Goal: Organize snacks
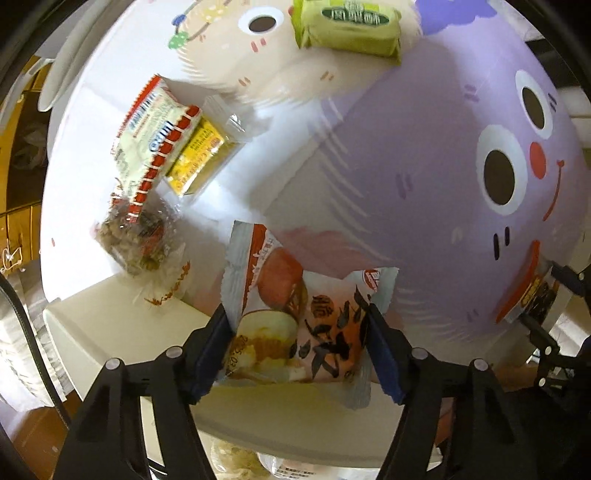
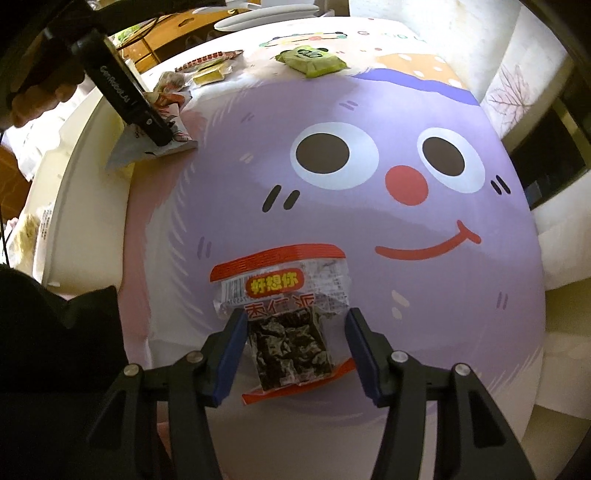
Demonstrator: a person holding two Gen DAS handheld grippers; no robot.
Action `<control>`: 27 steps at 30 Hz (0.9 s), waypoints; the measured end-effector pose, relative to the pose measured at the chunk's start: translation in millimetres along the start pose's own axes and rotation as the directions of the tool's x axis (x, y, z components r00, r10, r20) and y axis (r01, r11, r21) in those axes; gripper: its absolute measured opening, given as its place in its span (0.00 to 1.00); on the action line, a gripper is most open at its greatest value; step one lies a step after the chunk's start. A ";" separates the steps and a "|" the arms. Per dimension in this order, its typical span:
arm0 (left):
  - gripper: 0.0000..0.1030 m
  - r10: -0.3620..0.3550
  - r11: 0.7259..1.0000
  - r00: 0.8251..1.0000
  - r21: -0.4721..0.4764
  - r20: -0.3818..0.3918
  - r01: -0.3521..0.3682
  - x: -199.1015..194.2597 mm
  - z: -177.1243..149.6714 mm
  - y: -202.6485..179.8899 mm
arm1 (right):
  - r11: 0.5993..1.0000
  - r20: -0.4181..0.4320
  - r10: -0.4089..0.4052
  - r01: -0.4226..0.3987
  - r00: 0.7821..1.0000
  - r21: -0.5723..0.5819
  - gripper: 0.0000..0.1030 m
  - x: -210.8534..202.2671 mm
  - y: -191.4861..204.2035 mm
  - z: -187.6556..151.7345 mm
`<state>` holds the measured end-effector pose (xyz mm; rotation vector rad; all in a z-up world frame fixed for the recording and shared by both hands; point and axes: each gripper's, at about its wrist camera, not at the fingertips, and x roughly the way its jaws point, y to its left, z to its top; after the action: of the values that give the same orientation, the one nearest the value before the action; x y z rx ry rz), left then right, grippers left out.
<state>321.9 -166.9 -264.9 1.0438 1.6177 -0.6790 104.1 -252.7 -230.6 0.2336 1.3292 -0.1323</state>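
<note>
Left wrist view: left tool point(image 1: 299, 328) half closed, pads against both sides of the apple-print snack packet point(image 1: 295, 325), at the purple cartoon face's point(image 1: 424, 192) edge.
Right wrist view: right tool point(image 2: 293, 347) half open around the red-edged dark snack pack point(image 2: 284, 321); one pad touches, other apart.
Pack place: on the face, below its eyes.
Other snacks: green packet point(image 2: 312, 59) beyond the face.

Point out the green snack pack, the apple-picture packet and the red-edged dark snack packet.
green snack pack point(image 1: 347, 27): left wrist view, label.
apple-picture packet point(image 1: 295, 317): left wrist view, front.
red-edged dark snack packet point(image 2: 288, 343): right wrist view, dark contents.
</note>
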 end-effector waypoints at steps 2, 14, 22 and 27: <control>0.66 0.002 1.000 1.000 -0.010 0.020 -0.002 -9.0 -3.1 1.3 | 0.999 0.010 0.027 -0.027 1.000 0.026 0.53 -2.4 -5.4 -0.1; 0.67 -0.058 0.996 0.975 -0.059 0.215 0.072 -90.7 -57.8 8.1 | 0.988 0.080 0.086 -0.095 0.993 0.119 0.12 -21.6 -8.3 1.6; 0.67 -0.079 0.970 0.925 -0.185 0.373 0.158 -145.5 -124.1 18.4 | 0.966 0.049 0.112 -0.120 0.993 0.230 0.31 -17.5 5.6 1.0; 0.67 -0.059 0.944 0.902 -0.270 0.428 0.190 -159.3 -172.0 34.9 | 0.966 0.021 0.098 -0.100 0.995 0.239 0.46 -14.0 20.2 5.3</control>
<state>285.5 -53.2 -60.1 0.5245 1.3651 -0.6576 110.4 -234.9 -214.0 0.5033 1.2892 -0.2095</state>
